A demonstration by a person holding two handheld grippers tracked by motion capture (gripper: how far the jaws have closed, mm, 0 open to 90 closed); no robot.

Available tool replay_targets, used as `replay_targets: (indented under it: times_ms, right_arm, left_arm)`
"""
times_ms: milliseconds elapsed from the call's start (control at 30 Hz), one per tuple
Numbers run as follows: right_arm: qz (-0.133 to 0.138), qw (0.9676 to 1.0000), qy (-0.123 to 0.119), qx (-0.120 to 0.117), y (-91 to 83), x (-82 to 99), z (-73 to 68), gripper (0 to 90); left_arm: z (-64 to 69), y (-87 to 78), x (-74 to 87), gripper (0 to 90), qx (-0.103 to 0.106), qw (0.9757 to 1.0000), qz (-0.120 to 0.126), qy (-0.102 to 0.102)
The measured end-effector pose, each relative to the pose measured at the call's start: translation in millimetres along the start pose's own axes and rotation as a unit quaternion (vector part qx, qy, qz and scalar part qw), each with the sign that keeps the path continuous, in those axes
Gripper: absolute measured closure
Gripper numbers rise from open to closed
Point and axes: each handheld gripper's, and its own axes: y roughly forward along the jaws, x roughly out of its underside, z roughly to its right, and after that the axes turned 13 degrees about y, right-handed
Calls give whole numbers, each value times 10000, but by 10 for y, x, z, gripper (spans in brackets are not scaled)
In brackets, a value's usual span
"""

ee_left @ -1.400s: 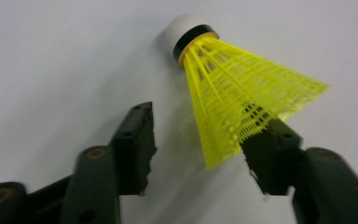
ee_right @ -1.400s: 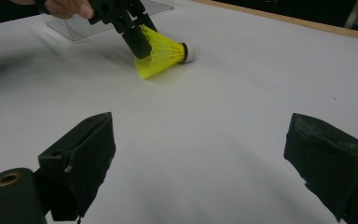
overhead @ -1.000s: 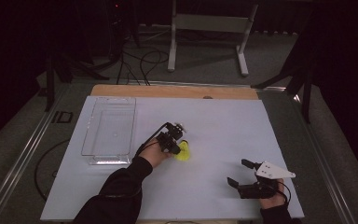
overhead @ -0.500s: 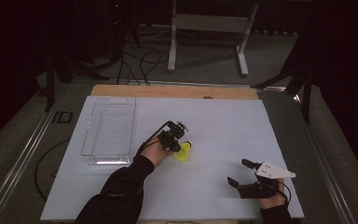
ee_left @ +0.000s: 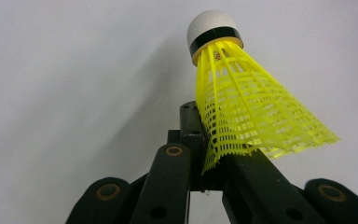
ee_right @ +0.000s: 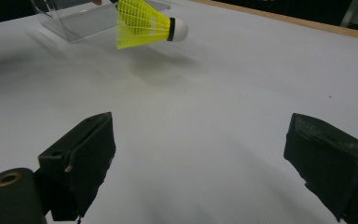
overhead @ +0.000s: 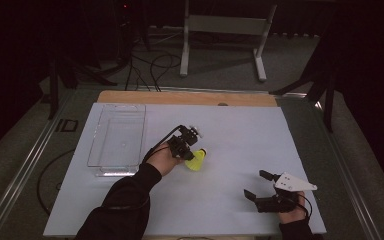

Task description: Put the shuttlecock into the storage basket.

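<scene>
A yellow shuttlecock with a white cork tip hangs just above the white table, pinched by the edge of its net skirt. My left gripper is shut on it near the table's middle. In the left gripper view the shuttlecock points cork-up from between the closed jaws. My right gripper rests open at the front right of the table, with nothing between its black pads. From the right gripper view the shuttlecock floats clear of the table, its shadow below it.
A clear plastic tray stands to the left of the left hand; its corner is in the right gripper view too. The white table sheet ends at a wooden edge at the back. Cables and a stand lie on the floor behind.
The left gripper has lifted the shuttlecock slightly off the table. The right gripper has stayed where it was.
</scene>
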Motion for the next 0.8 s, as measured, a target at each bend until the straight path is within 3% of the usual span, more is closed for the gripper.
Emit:
replay_targets:
  times_ms: [200, 533, 800]
  right_arm:
    - [-5, 10000, -12, 11, 4, -1, 1, 86]
    - [5, 10000, -4, 49, -5, -7, 2, 86]
    - [-4, 10000, -13, 63, 1, -10, 3, 87]
  left_arm:
    - [14, -122, 18, 900, -73, 9999, 23, 97]
    - [8, -381, 58, 900, -7, 9997, 138, 201]
    - [-35, -569, 131, 900, -59, 9995, 260, 174]
